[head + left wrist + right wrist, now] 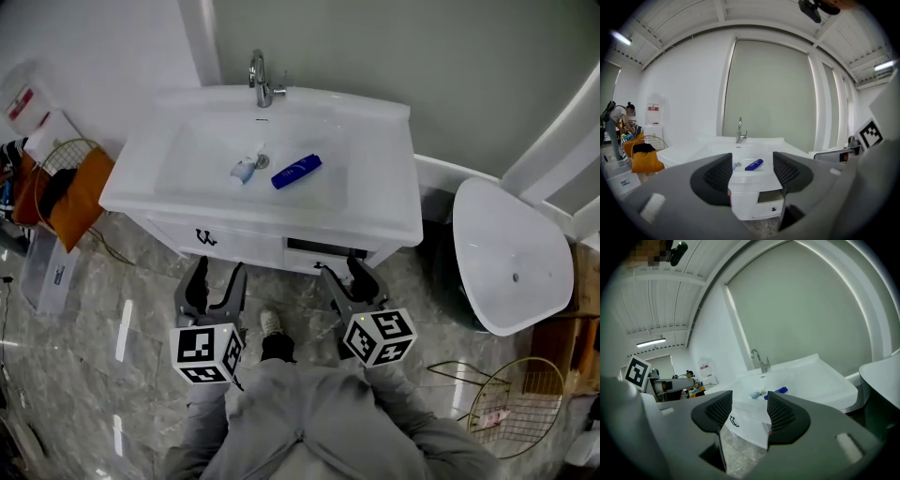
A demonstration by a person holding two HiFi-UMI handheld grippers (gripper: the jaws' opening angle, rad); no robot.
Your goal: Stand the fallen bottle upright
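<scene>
The left hand-held gripper (217, 281) and the right hand-held gripper (343, 277) both had jaws spread with nothing between them, in front of a white sink (398, 202). The blue bottle (296, 171) lay on its side in the basin, beside the drain (262, 160).

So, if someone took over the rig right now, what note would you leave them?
Left gripper: open, empty, held in front of the vanity cabinet.
Right gripper: open, empty, level with the left one.
Blue bottle: lying on its side in the sink basin. A small pale bottle lies just to its left.
Done: nothing yet, neither bottle is touched.
Left: reach in, grip the blue bottle, stand it upright.
</scene>
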